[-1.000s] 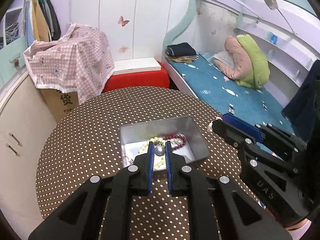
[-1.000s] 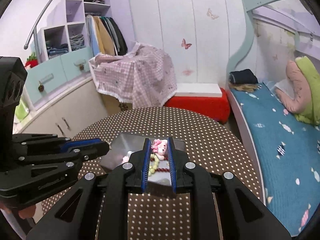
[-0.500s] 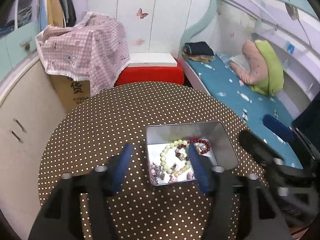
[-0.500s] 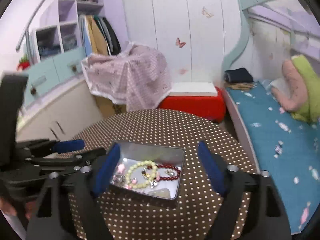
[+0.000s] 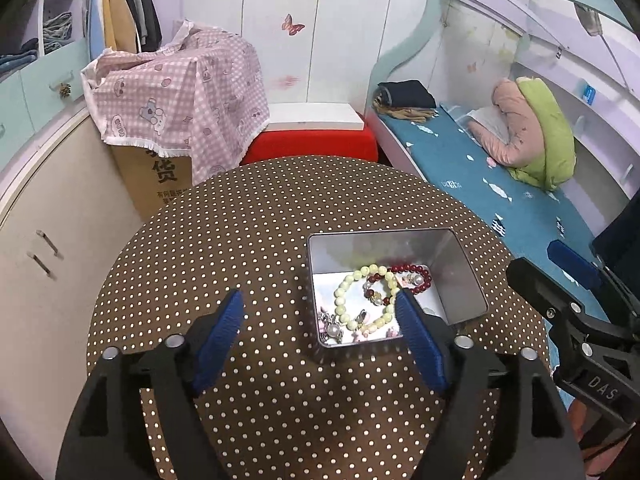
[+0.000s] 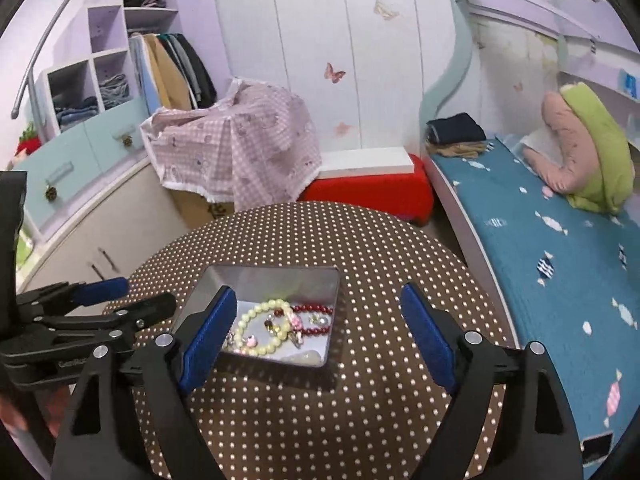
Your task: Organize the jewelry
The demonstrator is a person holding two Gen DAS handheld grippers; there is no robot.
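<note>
A silver tin box (image 5: 460,256) (image 6: 272,280) stands on the round brown dotted table (image 5: 240,240) (image 6: 380,260). Inside lie a pale green bead bracelet (image 5: 344,288) (image 6: 248,320), a dark red bead bracelet (image 5: 416,270) (image 6: 316,309) and small charms (image 5: 332,326) (image 6: 296,322). My left gripper (image 5: 319,300) (image 6: 146,295) hovers over the tin's near left corner, its jaws opening with nothing held between them. To the right of it, my right gripper (image 6: 318,292) (image 5: 536,258) stands open above the tin's near right side and grips nothing.
A bed with a blue cover (image 5: 500,184) runs along the right. Behind the table stand a red stool with a white box (image 5: 312,136) and a carton under a pink checked cloth (image 5: 180,96). A low cabinet (image 5: 48,240) lines the left.
Both grippers went from shut to wide open. The silver bead held by the left and the pink charm held by the right left the jaws; a pink charm now lies in the tin.
</note>
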